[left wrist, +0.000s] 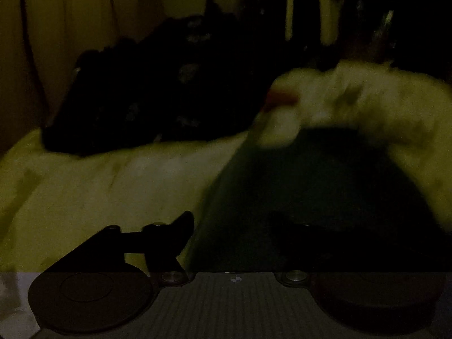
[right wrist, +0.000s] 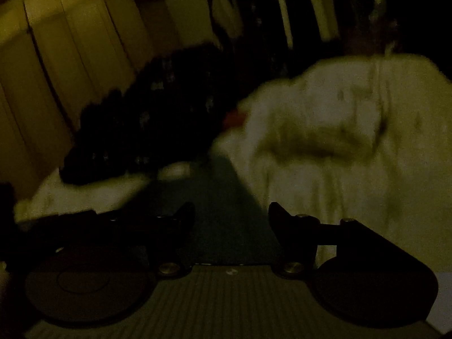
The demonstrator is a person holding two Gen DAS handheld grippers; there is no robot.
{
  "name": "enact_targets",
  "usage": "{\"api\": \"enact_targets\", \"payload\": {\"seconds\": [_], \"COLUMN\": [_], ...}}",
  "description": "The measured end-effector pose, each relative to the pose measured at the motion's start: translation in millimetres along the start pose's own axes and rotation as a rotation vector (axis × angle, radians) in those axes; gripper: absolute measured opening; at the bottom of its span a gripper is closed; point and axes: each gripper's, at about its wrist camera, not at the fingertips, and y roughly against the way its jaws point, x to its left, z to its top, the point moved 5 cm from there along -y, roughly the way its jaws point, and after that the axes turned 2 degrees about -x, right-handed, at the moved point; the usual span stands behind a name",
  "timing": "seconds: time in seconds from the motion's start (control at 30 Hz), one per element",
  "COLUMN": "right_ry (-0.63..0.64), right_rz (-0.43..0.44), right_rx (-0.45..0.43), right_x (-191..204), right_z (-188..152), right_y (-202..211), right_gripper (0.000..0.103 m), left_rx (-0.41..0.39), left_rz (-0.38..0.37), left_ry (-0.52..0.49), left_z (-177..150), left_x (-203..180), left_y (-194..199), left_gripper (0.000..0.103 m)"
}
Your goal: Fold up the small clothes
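Standing apart with nothing between their fingers, the left gripper (left wrist: pixel 231 226) and right gripper (right wrist: pixel 231 214) both hang released over a dark green surface (right wrist: pixel 217 197). Beyond lies pale crumpled clothing (right wrist: pixel 339 130), with a dark patterned garment (left wrist: pixel 158 90) heaped further back to its left, all dim and blurred.

Dark cloth heap (right wrist: pixel 147 130) blocks left; pale garment (right wrist: pixel 353 141) right

Black left gripper (left wrist: pixel 231 226) and right gripper (right wrist: pixel 231 214): angular dark fingers, small silver screws near finger bases, round black discs either side, ribbed grey plate between them bearing a small round black-and-white marker.
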Motion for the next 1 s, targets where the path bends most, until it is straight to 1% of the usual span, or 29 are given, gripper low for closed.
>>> {"api": "enact_targets", "payload": {"seconds": [0.03, 0.1, 0.2, 0.23, 0.27, 0.3, 0.4, 0.43, 0.5, 0.6, 0.67, 0.77, 0.8, 0.83, 0.9, 0.93, 1.0], "right_ry": [0.004, 0.032, 0.127, 0.167, 0.203, 0.238, 0.354, 0.395, 0.462, 0.556, 0.601, 0.619, 0.609, 0.595, 0.584, 0.582, 0.59], "right_rz": [0.018, 0.068, 0.171, 0.207, 0.241, 0.276, 0.371, 0.383, 0.372, 0.364, 0.374, 0.346, 0.344, 0.346, 0.348, 0.348, 0.345], "right_rx": [0.035, 0.072, 0.121, 0.133, 0.147, 0.165, 0.211, 0.227, 0.261, 0.301, 0.334, 0.362, 0.371, 0.377, 0.378, 0.378, 0.375], "right_x": [1, 9, 36, 46, 55, 66, 102, 108, 118, 130, 135, 135, 135, 134, 132, 133, 135], "right_z": [-12, -35, -48, -52, -58, -64, -80, -88, -100, -117, -123, -133, -133, -134, -135, -135, -136], "right_y": [1, 6, 10, 11, 10, 11, 22, 21, 17, 9, 0, -13, -14, -15, -15, -14, -13], "right_gripper": [0.064, 0.064, 0.065, 0.069, 0.07, 0.071, 0.072, 0.072, 0.072, 0.072, 0.072, 0.068, 0.067, 0.062, 0.057, 0.051, 0.043], "left_rx": [-0.005, -0.004, -0.007, 0.003, 0.014, 0.029, 0.107, 0.133, 0.176, 0.213, 0.217, 0.204, 0.206, 0.203, 0.196, 0.193, 0.19], "left_rz": [0.017, 0.042, 0.081, 0.092, 0.099, 0.093, 0.01, -0.017, -0.062, -0.093, -0.08, -0.069, -0.071, -0.072, -0.076, -0.08, -0.088], "left_ry": [-0.02, -0.039, -0.048, -0.043, -0.029, -0.008, 0.081, 0.102, 0.11, 0.053, 0.012, -0.005, 0.004, 0.015, 0.041, 0.062, 0.093], "left_z": [-7, -11, -23, -26, -40, -45, -62, -70, -83, -99, -105, -108, -106, -106, -104, -103, -101], "left_x": [3, 14, 37, 47, 58, 66, 81, 82, 75, 56, 44, 36, 36, 37, 41, 44, 48], "left_y": [4, 8, 33, 42, 44, 51, 70, 74, 78, 75, 71, 69, 69, 70, 72, 75, 80], "left_gripper": [0.103, 0.103, 0.103, 0.103, 0.103, 0.103, 0.103, 0.103, 0.103, 0.103, 0.103, 0.103, 0.103, 0.103, 0.103, 0.103, 0.103]}}
